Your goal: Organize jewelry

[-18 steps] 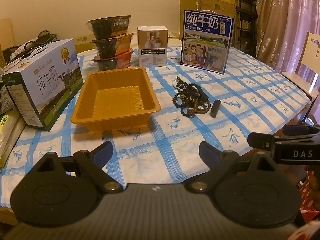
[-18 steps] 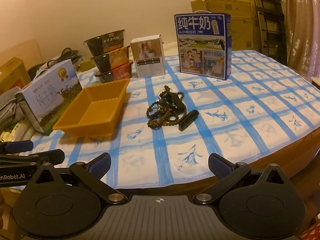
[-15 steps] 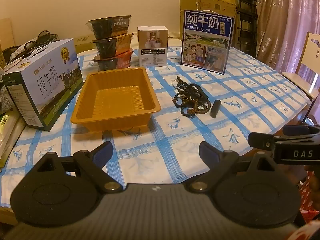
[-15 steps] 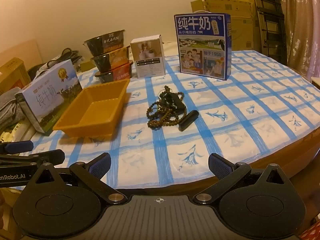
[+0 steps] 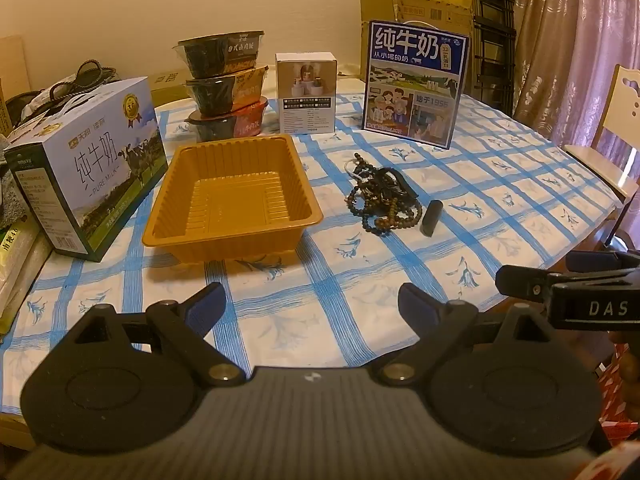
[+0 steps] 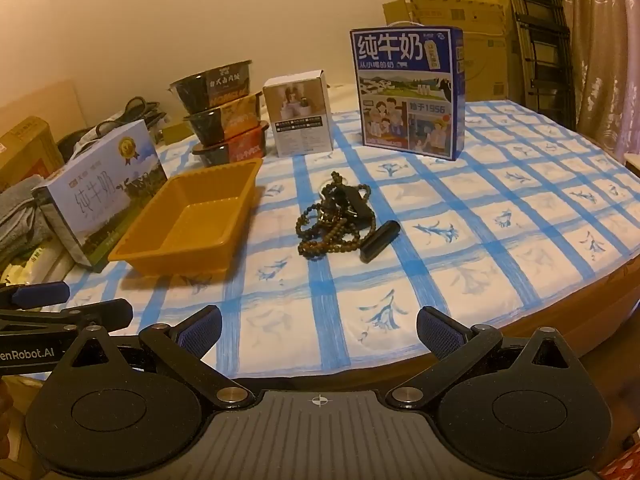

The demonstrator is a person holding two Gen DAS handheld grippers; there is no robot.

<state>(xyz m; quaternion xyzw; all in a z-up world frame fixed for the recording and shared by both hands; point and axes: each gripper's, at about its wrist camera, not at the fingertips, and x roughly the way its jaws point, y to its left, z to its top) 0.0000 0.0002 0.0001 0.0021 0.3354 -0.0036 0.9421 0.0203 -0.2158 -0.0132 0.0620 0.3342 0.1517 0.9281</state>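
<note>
A pile of dark beaded jewelry [image 5: 382, 196] lies on the blue-checked tablecloth, also in the right wrist view [image 6: 334, 218]. A small black cylinder [image 5: 431, 218] lies just right of it [image 6: 379, 240]. An empty orange plastic tray [image 5: 232, 194] sits left of the pile [image 6: 188, 224]. My left gripper [image 5: 312, 304] is open and empty near the table's front edge. My right gripper [image 6: 320, 326] is open and empty, at the front edge to the right of the left one.
A milk carton [image 5: 86, 164] lies left of the tray. Stacked food bowls [image 5: 226, 88], a small white box [image 5: 306, 92] and an upright blue milk box [image 5: 414, 82] stand at the back. A chair [image 5: 612, 120] is at the right.
</note>
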